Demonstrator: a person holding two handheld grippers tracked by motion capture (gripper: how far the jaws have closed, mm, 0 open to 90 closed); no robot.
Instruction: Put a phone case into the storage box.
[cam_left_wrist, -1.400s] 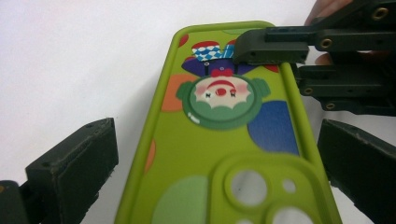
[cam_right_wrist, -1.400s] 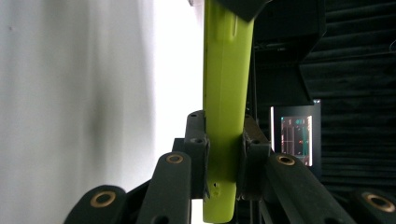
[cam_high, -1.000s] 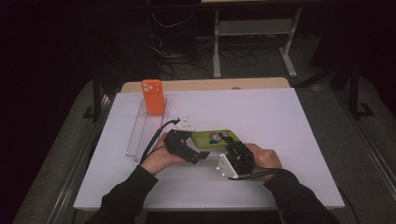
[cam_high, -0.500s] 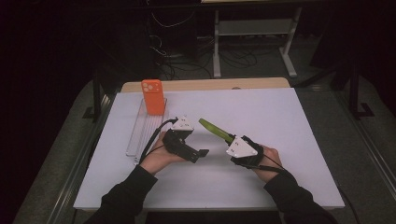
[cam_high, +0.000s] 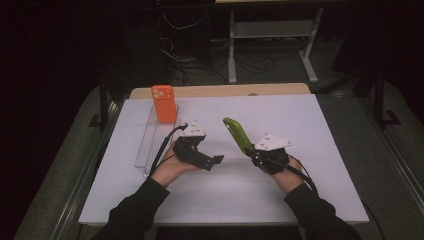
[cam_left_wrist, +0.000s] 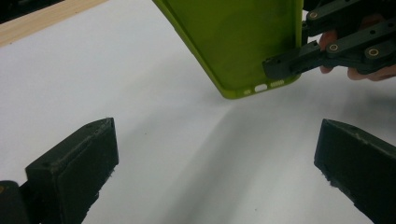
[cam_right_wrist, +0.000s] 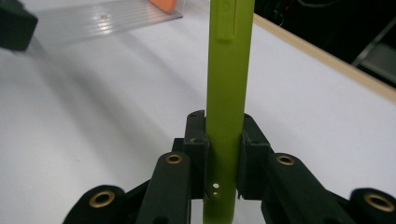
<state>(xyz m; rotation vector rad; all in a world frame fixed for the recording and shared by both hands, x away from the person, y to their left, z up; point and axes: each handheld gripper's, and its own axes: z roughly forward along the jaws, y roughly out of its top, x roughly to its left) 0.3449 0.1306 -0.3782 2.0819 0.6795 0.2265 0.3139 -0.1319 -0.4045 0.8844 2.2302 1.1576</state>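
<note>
A lime-green phone case (cam_high: 237, 135) hangs tilted above the white table, edge-on in the right gripper view (cam_right_wrist: 229, 70). My right gripper (cam_high: 252, 152) is shut on its lower end, and both pads (cam_right_wrist: 196, 140) press its sides. My left gripper (cam_high: 213, 160) rests at centre-left, pointing right. Its jaws stand wide open (cam_left_wrist: 217, 154) with only bare table between them. In the left gripper view the green case (cam_left_wrist: 233, 42) floats ahead, pinched by the right gripper (cam_left_wrist: 299, 63).
An orange phone case (cam_high: 164, 103) stands upright at the far end of a clear ridged rack (cam_high: 150, 142) on the table's left. A wooden strip (cam_high: 220, 90) runs along the far edge. Dark floor and shelving lie beyond.
The right gripper has carried the green case rightward and up, away from the left gripper, and the case now tilts on edge. The left gripper has stayed put.
</note>
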